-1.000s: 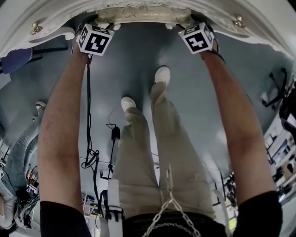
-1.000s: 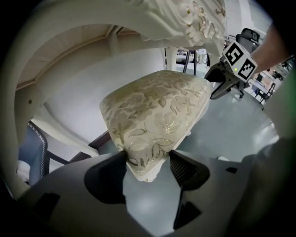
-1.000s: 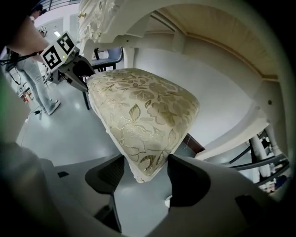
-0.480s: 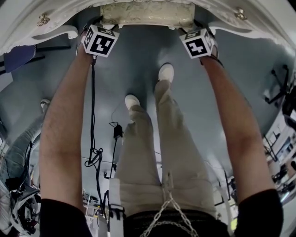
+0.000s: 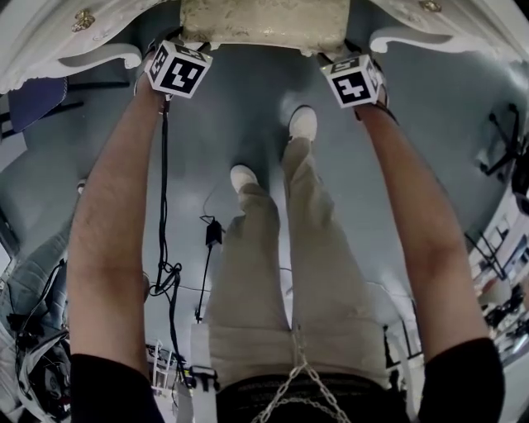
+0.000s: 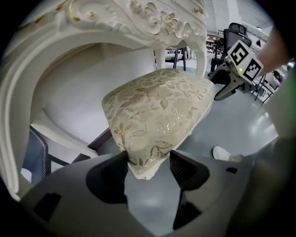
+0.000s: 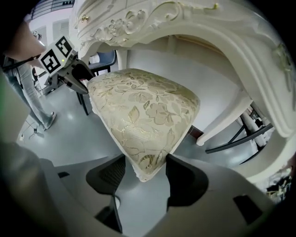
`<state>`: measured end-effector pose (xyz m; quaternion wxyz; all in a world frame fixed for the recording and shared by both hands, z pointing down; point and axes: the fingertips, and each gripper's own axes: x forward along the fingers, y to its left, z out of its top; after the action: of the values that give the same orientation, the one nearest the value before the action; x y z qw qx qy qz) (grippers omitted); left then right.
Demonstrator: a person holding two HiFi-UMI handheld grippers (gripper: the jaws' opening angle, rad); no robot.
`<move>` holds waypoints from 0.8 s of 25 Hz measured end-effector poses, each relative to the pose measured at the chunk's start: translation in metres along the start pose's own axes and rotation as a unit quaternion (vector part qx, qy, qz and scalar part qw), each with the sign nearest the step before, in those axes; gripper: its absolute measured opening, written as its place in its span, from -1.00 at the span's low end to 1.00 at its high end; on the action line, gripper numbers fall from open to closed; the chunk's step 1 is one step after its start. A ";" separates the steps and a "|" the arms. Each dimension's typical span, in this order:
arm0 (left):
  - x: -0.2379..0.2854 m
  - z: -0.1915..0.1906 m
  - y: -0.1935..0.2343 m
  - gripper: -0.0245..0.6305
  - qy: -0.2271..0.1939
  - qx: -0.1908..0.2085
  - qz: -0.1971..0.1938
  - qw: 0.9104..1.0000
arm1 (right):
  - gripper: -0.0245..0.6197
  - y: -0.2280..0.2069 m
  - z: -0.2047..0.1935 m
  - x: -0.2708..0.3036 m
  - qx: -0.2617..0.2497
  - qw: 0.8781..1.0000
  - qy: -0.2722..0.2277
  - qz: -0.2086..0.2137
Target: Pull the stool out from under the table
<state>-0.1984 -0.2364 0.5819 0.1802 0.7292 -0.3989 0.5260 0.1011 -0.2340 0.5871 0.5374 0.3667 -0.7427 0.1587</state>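
Over the stool (image 5: 264, 25): a white carved table (image 5: 58, 41), arched across the far part of the seat, with a scrolled end hanging just beside each side edge (gilt touches on the carving). Seat's front edge and both near corners out clear of that arch.

On the near side of the stool: grey floor (image 5: 240, 99), bare up to the front edge, open room there but for the person's own legs (image 5: 281, 273) planted in the middle of it.

Stool itself: padded seat in pale leaf-patterned fabric with rounded corners, level, between the two grippers. Legs under it not made out.

Left of the stool, beyond the table's scrolled end: a blue chair (image 5: 33, 101) on dark legs, apart from the seat.

At the stool's near-left corner: left gripper (image 6: 149, 169), jaws pressed onto the fabric from either side, with the corner tip poking through between them.

At the stool's near-right corner: right gripper (image 7: 144, 169), clamped the same way, one jaw against each flank of the corner.

Back from the stool's front edge: two white shoes (image 5: 303, 122), one nearer the seat than the other.

Down from the left gripper, away from the stool: a black cable (image 5: 163, 206), looping onto the floor.
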 end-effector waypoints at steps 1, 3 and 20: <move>0.000 0.001 0.005 -0.05 0.003 -0.003 -0.003 1.000 | -0.08 0.005 0.001 -0.003 0.005 1.000 -0.002 0.005; -0.001 0.000 0.008 -0.05 0.007 -0.005 -0.008 1.000 | -0.08 0.012 0.000 -0.006 0.012 1.000 -0.002 0.012; -0.027 -0.046 -0.046 -0.05 -0.011 -0.041 -0.017 0.999 | -0.20 0.021 -0.015 -0.011 -0.006 1.000 0.000 0.011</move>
<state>-0.1951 -0.1659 0.5825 0.2146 0.7337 -0.4100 0.4976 0.0981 -0.2063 0.5854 0.5378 0.3554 -0.7476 0.1598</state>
